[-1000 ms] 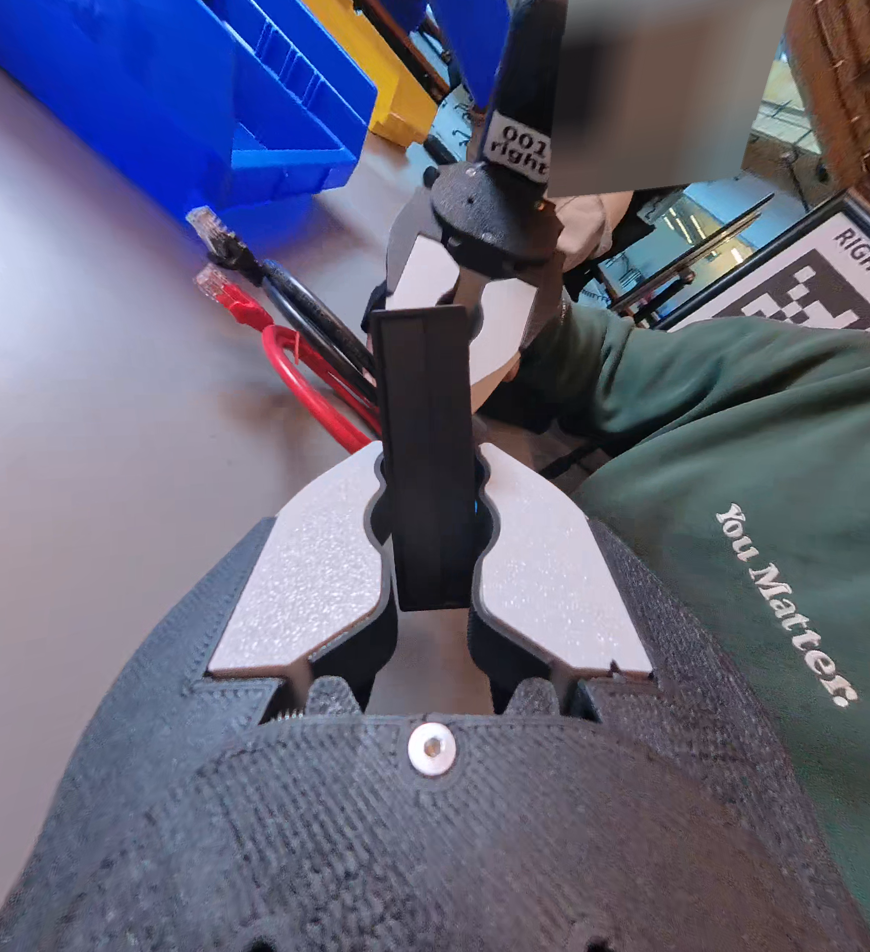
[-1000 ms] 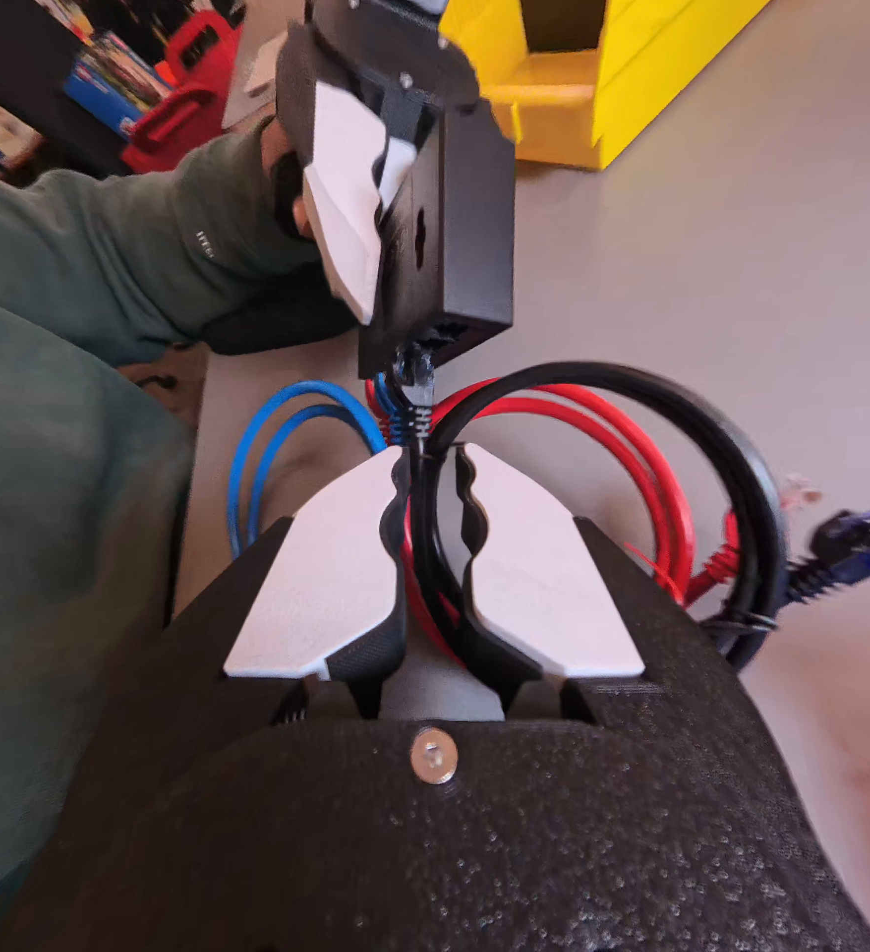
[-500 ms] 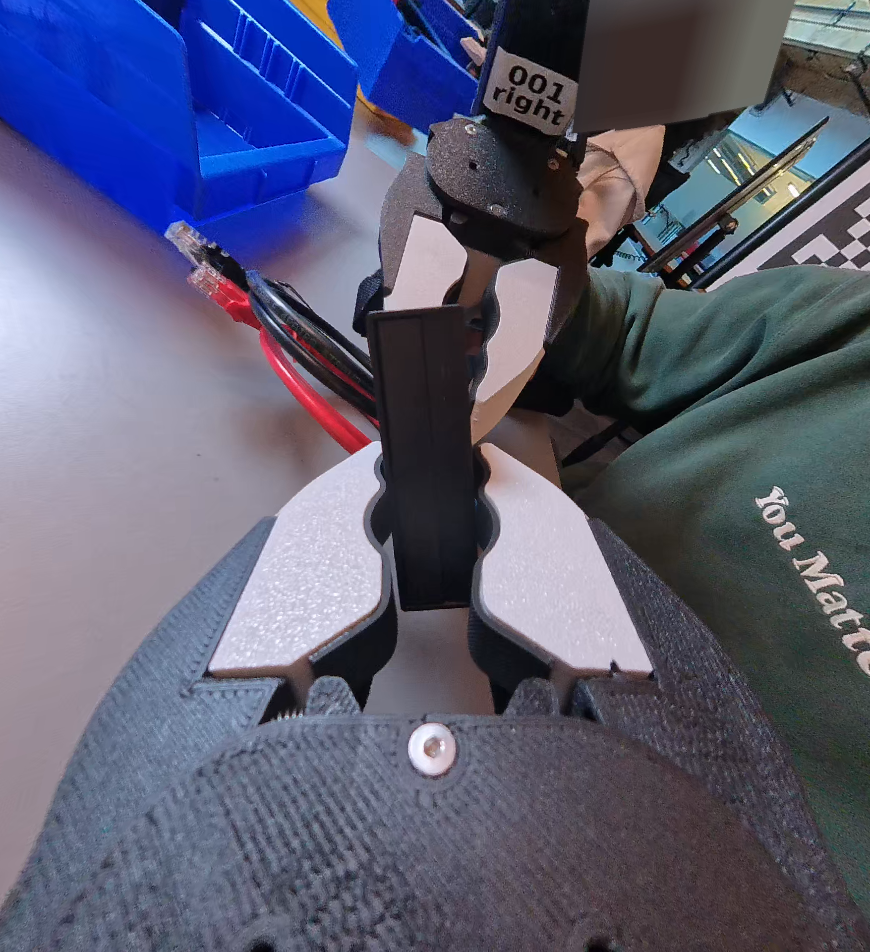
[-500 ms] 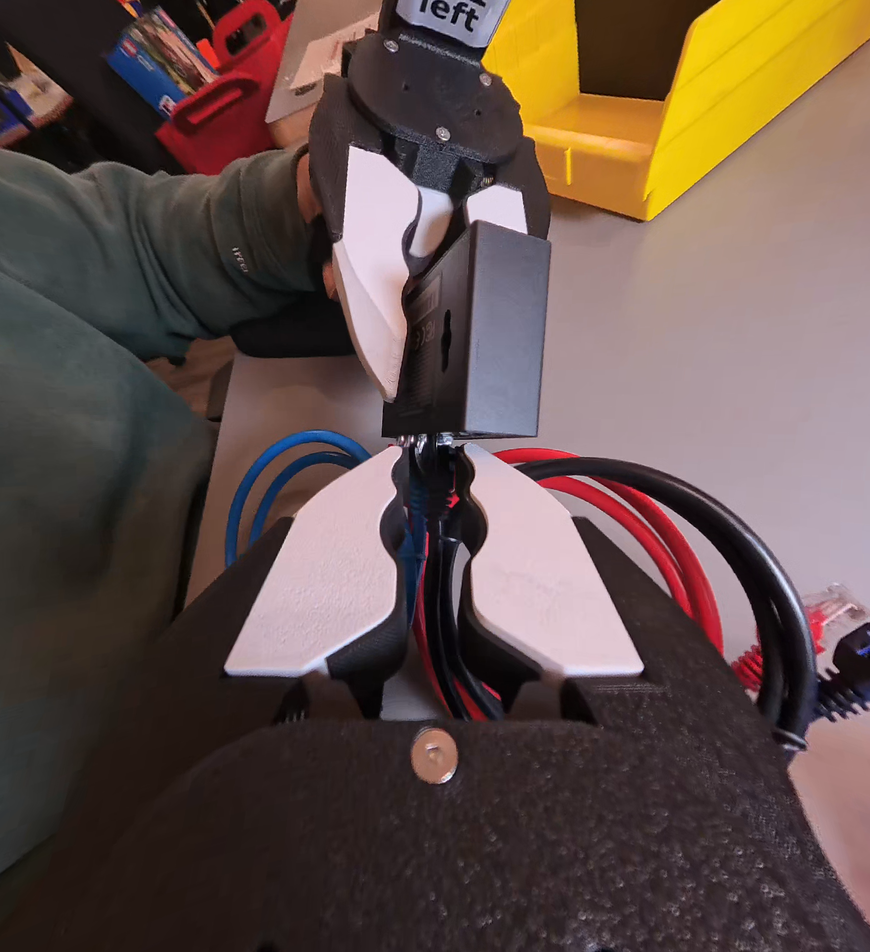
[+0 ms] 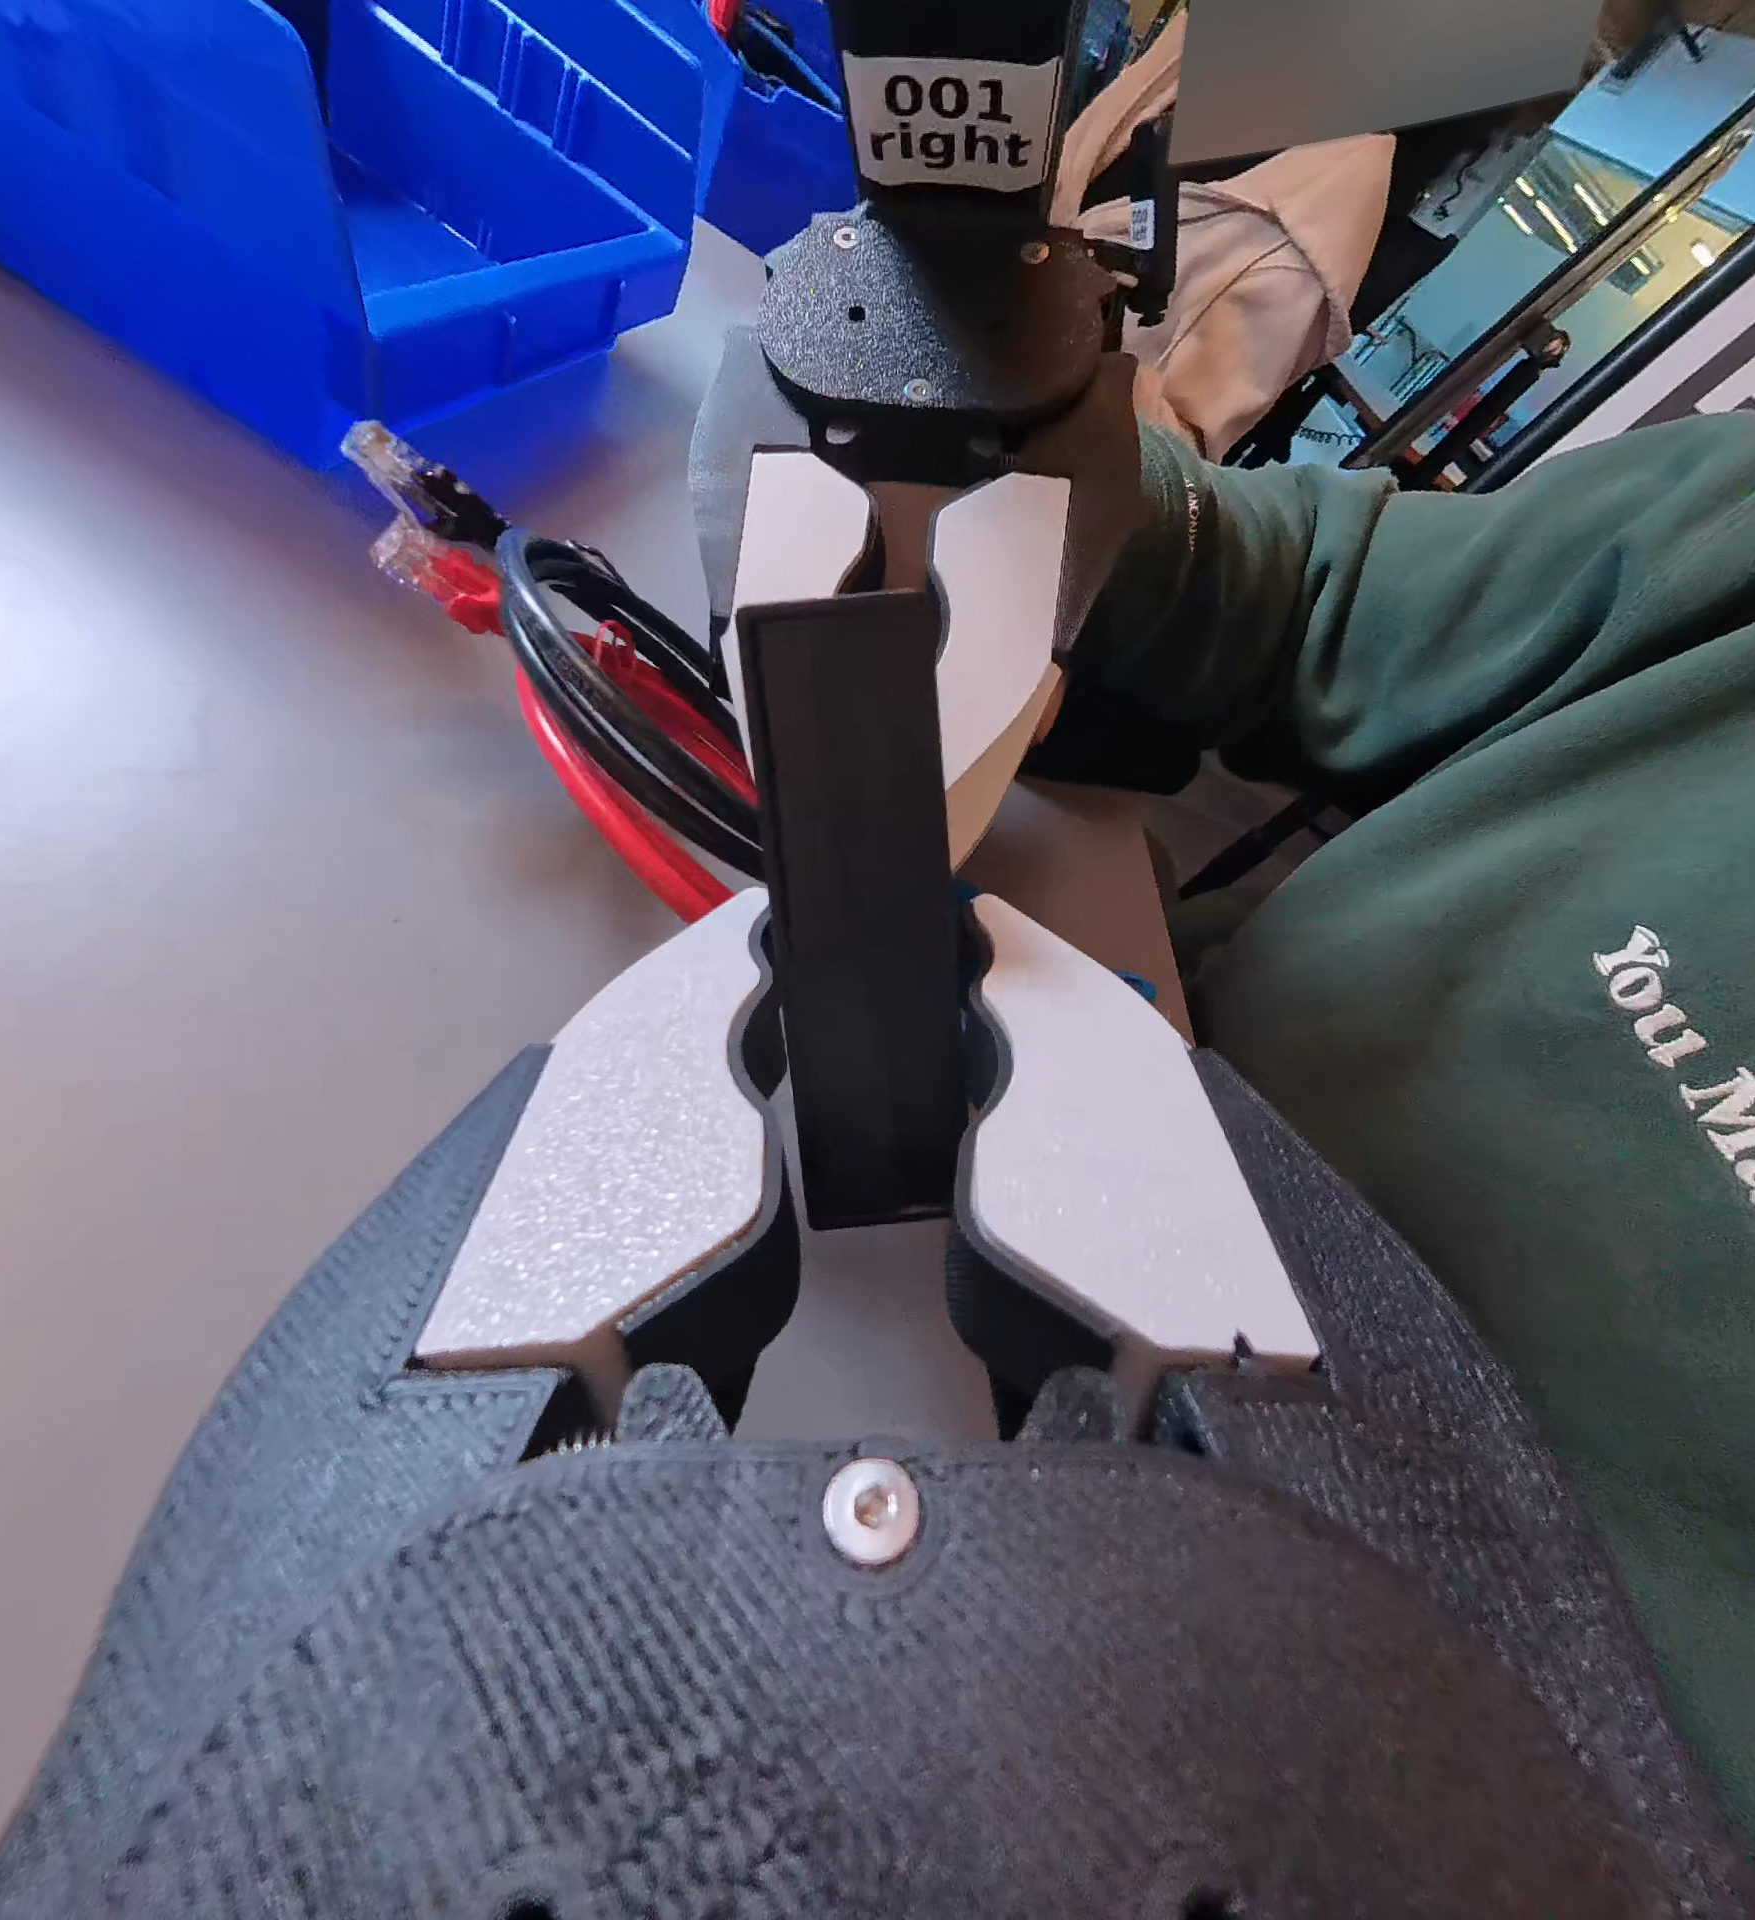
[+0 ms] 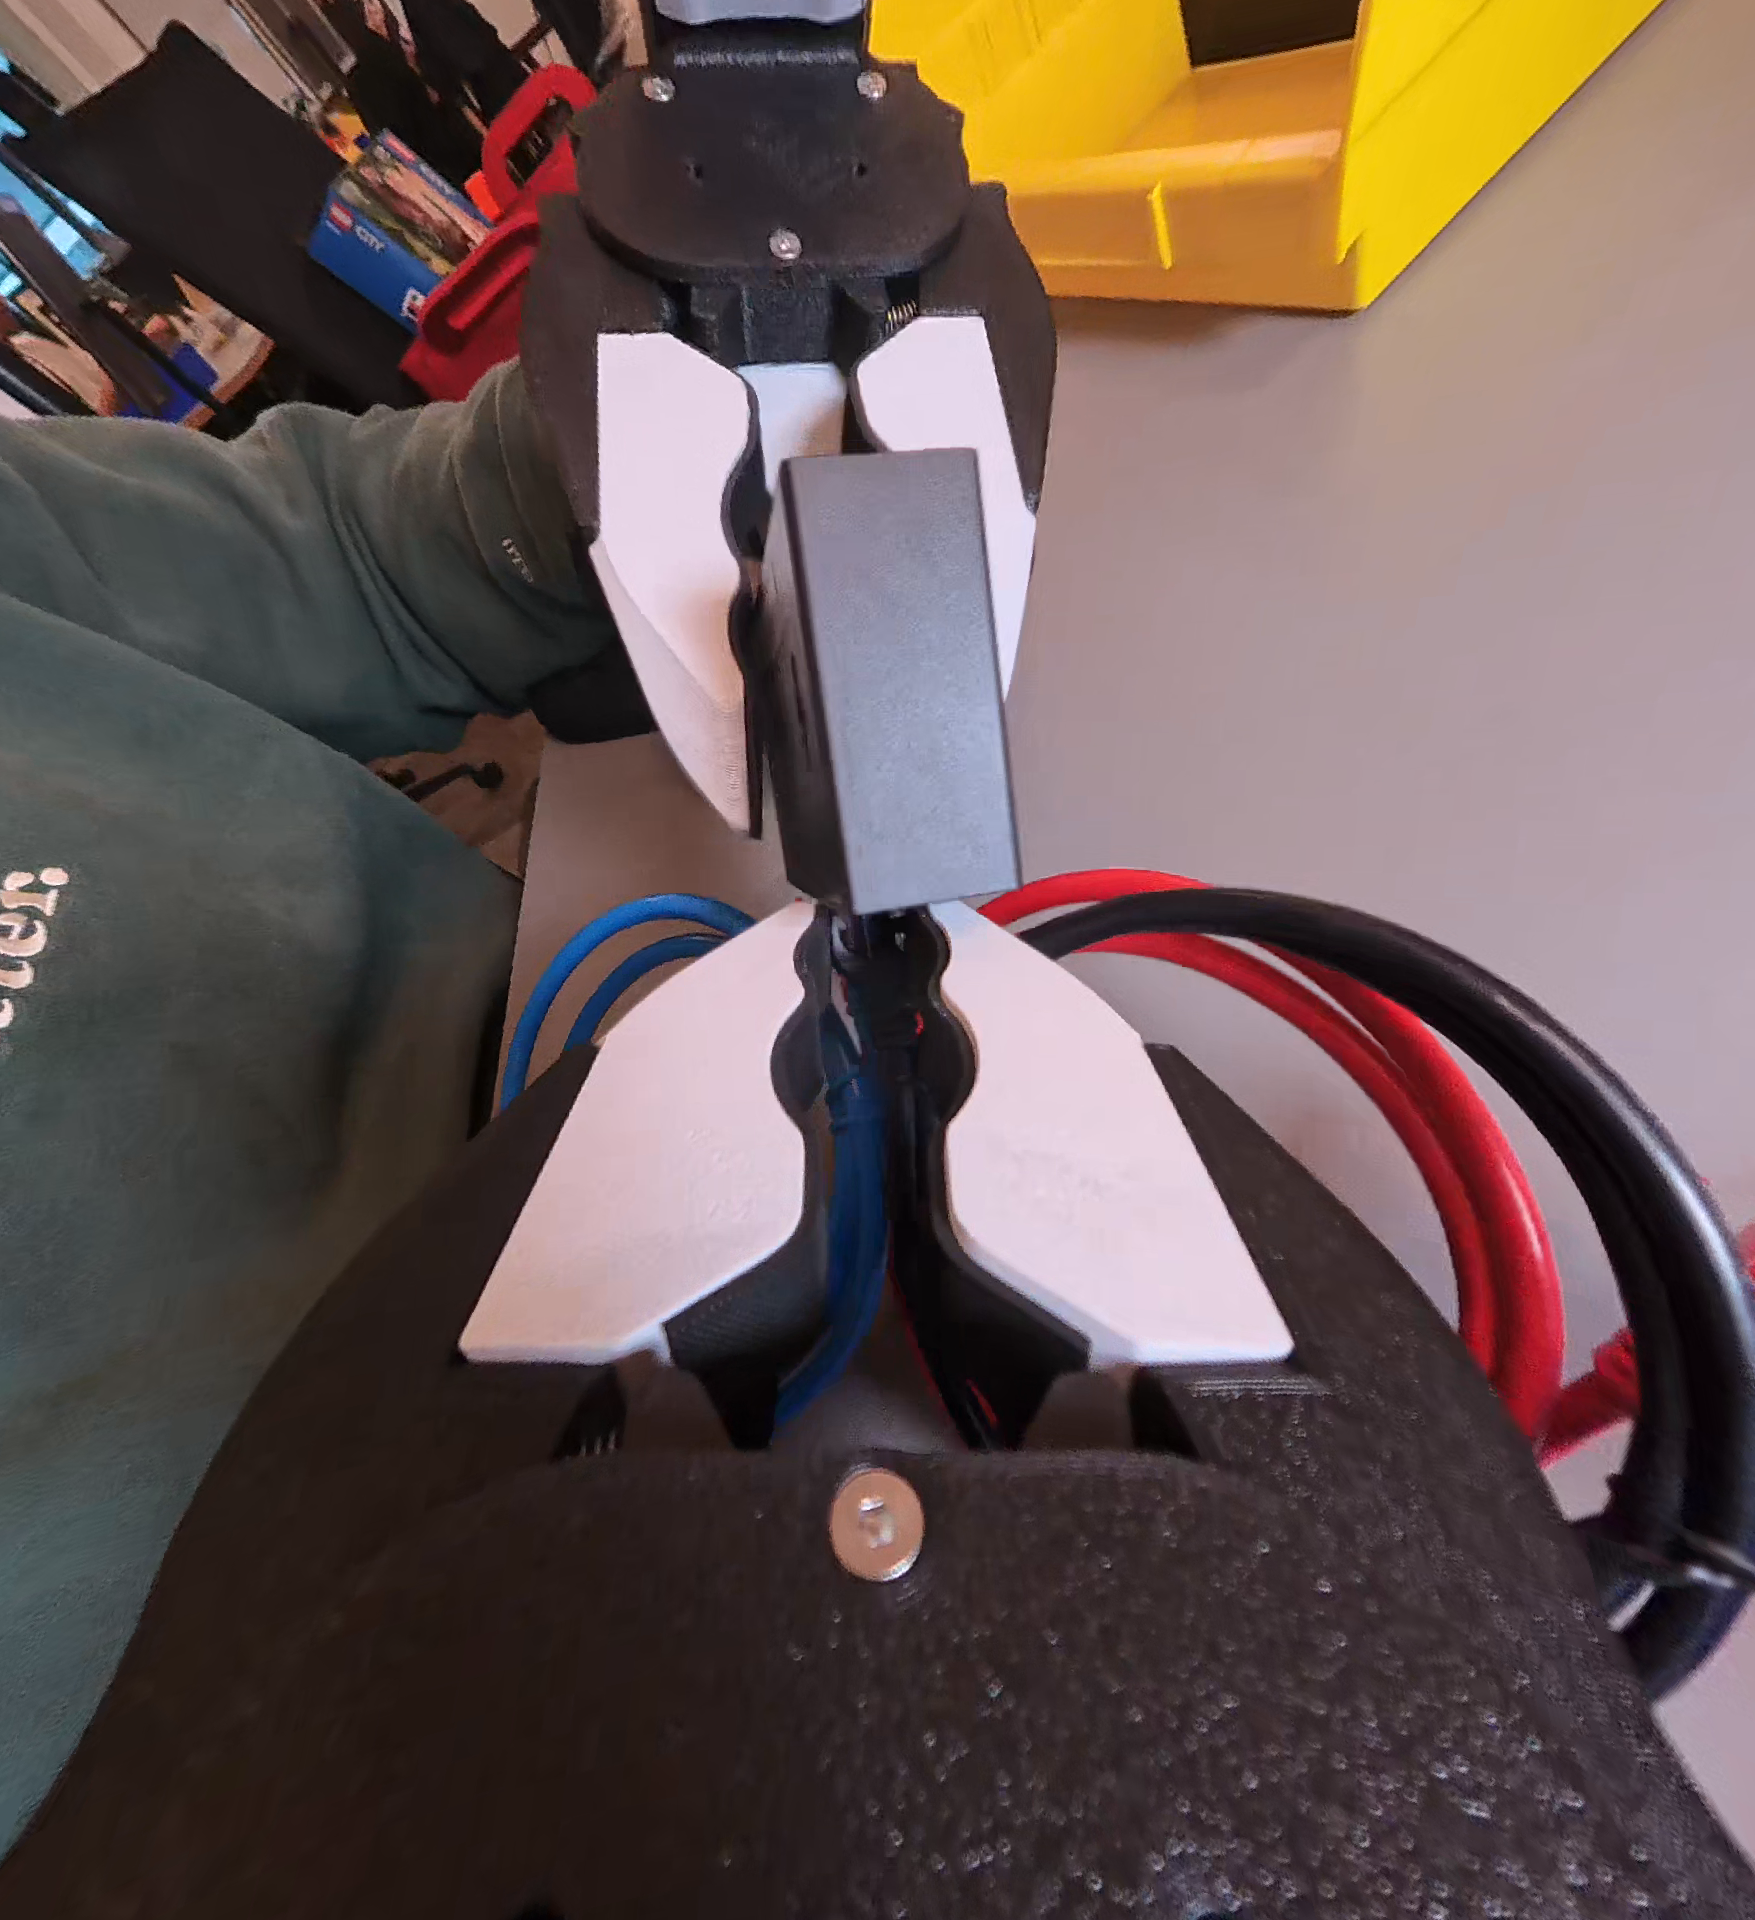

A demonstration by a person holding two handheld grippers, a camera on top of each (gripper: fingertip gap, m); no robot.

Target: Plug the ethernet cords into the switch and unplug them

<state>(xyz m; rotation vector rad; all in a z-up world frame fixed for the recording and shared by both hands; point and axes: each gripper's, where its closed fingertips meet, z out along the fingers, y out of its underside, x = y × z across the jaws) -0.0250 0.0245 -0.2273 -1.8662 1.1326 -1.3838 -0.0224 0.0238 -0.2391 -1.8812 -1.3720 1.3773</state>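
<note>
I have both grippers meeting over a smooth grey tabletop (image 5: 177, 935). My left gripper (image 5: 868, 945) is closed onto the black switch (image 5: 852, 914), which stands on edge between its white fingers (image 5: 624, 1143) and reaches toward the other tool. My right gripper (image 6: 878, 935) is nearly closed around a bundle of ethernet cords, with the blue cord (image 6: 852, 1195) and the black cord (image 6: 1475, 997) running through the narrow gap; its tips sit right at the switch's lower end, where the plugs meet the ports, though I cannot tell which are fully seated. The red cord (image 6: 1424, 1091) loops out to the right beside the black one, and the blue loops out to the left.

From the left wrist view, 2 loose plugs, 1 on a red lead (image 5: 437, 566) and 1 on a black lead (image 5: 405, 478), lie on the tabletop just in front of blue storage bins (image 5: 385, 208). A yellow bin (image 6: 1320, 156) sits at the far side in the right wrist view.

The room behind is cluttered: a red carrier (image 6: 499, 239), a boxed toy set, dark stands and bright windows. A white label with writing is on the right gripper's handle (image 5: 946, 125), a checkered marker board (image 5: 1735, 343) stands at the right, and my green sleeve (image 5: 1475, 623) carries pale embroidered lettering
</note>
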